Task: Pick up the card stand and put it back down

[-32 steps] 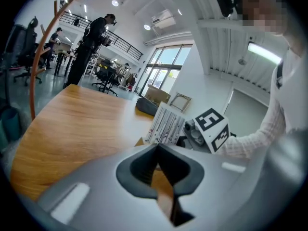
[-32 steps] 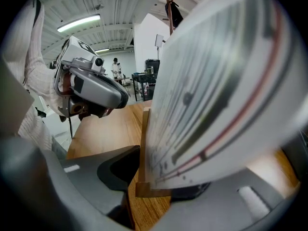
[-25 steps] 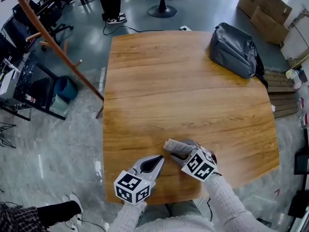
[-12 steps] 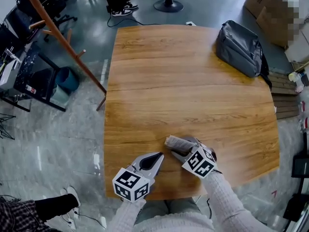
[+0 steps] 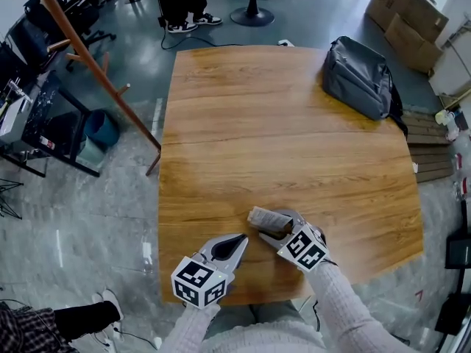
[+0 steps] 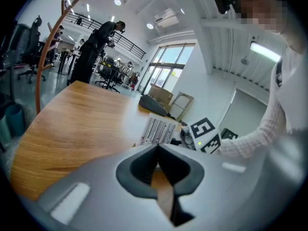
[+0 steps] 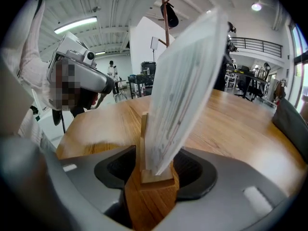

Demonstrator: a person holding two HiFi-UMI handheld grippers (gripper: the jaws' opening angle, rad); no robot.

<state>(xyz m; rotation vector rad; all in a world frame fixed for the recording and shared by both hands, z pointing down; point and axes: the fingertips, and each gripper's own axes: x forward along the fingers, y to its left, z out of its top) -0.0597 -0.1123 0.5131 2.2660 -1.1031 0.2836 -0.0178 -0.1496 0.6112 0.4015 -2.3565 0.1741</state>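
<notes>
Your right hand-held gripper (image 7: 155, 176) is opening its jaws around the card stand (image 7: 183, 90), letting its base sit unaided on the surface (image 5: 280, 138) (left hand-held gripper (image 6: 156, 163) closed, empty).

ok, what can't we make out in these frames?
- Print on the card stand: blurred in the right gripper view, too small in the head view.
- Its wooden base: in the head view it is covered by the right gripper, whose jaws are opening around it. In the left gripper view it is mostly hidden behind the left gripper.
- Whether the base sits flat on the table: no view shows its underside.
</notes>
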